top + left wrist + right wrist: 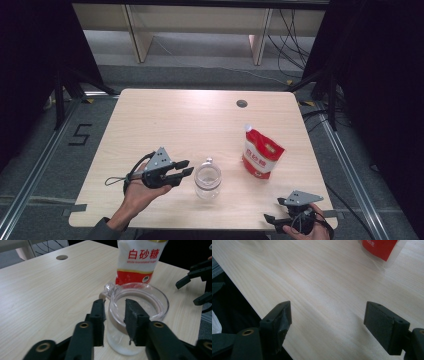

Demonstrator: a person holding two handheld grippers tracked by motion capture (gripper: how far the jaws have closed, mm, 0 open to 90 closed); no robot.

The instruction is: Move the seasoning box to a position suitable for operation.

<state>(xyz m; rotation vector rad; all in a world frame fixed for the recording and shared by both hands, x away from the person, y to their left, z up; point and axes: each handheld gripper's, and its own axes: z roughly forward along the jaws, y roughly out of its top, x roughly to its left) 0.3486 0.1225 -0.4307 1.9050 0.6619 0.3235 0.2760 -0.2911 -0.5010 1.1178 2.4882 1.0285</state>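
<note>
We are holding the left gripper [113, 306] just beside the glass jar [207, 178] at mid-table, jaws narrowed but gripping nothing. The sugar pouch [262, 152] is standing behind. Our right gripper [327, 315] is hanging released at the table's [165, 120] near edge, half cut off.

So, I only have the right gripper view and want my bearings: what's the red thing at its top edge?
Observer: A red and white sugar pouch, with its spout at the top.
Operator: Anything else out there?
Observer: A clear jar stands left of the pouch, with its top open.
Operator: And where is the other hand?
Observer: The left tool sits just left of the jar. It points at the jar with its jaws a little apart and nothing gripped.
</note>
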